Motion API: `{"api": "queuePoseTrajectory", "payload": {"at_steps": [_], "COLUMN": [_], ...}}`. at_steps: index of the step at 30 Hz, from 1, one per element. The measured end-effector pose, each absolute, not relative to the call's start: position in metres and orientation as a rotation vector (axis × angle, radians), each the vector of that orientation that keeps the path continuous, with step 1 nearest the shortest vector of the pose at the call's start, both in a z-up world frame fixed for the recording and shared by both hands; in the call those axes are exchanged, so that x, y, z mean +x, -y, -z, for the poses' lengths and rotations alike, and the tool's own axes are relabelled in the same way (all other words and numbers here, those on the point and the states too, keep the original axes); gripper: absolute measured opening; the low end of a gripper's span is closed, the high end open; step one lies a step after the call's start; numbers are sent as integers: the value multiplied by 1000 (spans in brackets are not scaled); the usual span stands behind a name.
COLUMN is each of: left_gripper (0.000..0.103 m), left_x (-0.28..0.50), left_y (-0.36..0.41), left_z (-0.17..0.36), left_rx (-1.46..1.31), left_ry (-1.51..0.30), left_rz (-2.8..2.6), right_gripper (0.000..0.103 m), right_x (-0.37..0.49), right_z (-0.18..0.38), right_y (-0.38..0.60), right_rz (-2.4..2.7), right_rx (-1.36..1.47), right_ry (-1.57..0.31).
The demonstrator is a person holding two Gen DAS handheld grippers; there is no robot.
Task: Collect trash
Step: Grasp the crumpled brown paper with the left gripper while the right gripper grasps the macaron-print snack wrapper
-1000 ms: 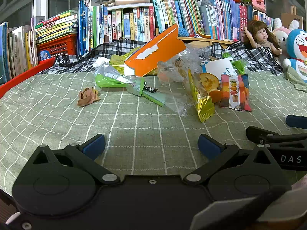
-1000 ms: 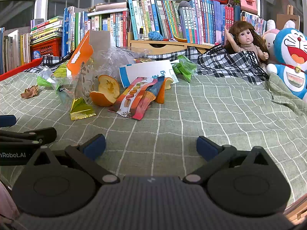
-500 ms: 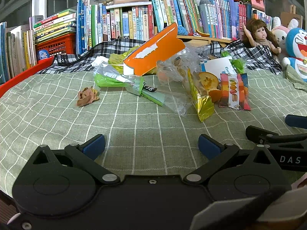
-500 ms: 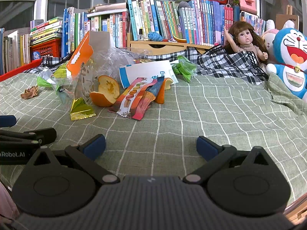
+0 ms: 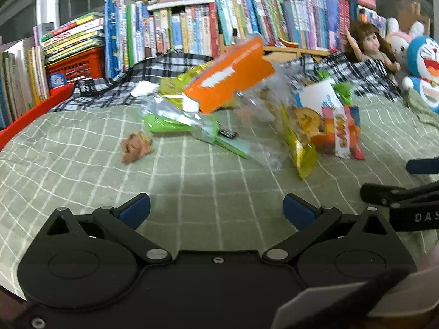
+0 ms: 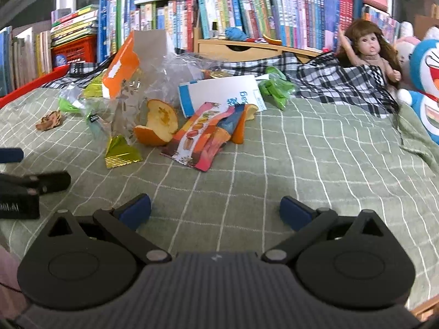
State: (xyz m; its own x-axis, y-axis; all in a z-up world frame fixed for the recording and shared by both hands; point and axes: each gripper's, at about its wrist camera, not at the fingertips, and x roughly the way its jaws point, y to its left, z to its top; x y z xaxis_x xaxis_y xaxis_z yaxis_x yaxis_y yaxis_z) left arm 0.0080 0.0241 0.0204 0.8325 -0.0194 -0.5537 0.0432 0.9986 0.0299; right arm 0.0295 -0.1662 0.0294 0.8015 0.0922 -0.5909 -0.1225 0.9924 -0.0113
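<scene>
Covering the whole foreground, a green checked bedspread (image 6: 315, 164) carries everything. Books (image 6: 233, 11) line the back edge; a doll (image 6: 370, 49) and blue plush (image 6: 428, 74) sit far right on a plaid cloth (image 6: 329, 82).

Trash lies in one loose heap mid-spread, ahead of both grippers and touching neither. Biggest piece: orange carton (image 5: 230, 76), tilted, propped at the heap's back. Clear bag (image 6: 164, 82) slumps against it. White-blue packet (image 6: 219, 93) lies flat to the right, green wrapper (image 6: 274, 87) just beyond. Striped snack wrapper (image 6: 203, 139) lies at the front, orange peel (image 6: 159, 123) just left of it, touching. Gold foil (image 6: 120, 153) sits near the peel. Brown crumpled scrap (image 5: 135, 146) lies apart, left of the heap.

Left gripper (image 5: 216, 208): jaws spread wide, nothing between them, low over bare spread. Right gripper (image 6: 215, 209): same, wide apart, empty. Each shows at the edge of the other's view, side by side.
</scene>
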Motion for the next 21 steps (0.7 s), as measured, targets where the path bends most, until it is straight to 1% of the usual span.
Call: {"api": "queuePoseTrajectory", "payload": {"at_steps": [7, 16, 17, 18, 19, 21], "left_gripper": [103, 103, 103, 103, 103, 103], "left_x": [24, 74, 80, 84, 89, 94], "left_y": [-56, -98, -101, -104, -107, -111], "left_z": [-31, -47, -46, -45, -44, -41], "left_rx": [-11, -20, -25, -30, -36, -46], "left_ry": [-591, -588, -594, -599, -602, -603], "left_rz": [-5, -44, -47, -48, -47, -45], "right_gripper": [103, 103, 101, 95, 91, 91], "right_x": [48, 85, 88, 90, 93, 96], "right_z": [-49, -50, -49, -48, -47, -45], "right_y": [172, 172, 172, 172, 172, 170], "right_rz": [-125, -150, -157, -161, -166, -170], "right_rx": [-2, -4, 6, 12, 17, 19], "right_ry": [-592, -653, -660, -666, -674, -679]}}
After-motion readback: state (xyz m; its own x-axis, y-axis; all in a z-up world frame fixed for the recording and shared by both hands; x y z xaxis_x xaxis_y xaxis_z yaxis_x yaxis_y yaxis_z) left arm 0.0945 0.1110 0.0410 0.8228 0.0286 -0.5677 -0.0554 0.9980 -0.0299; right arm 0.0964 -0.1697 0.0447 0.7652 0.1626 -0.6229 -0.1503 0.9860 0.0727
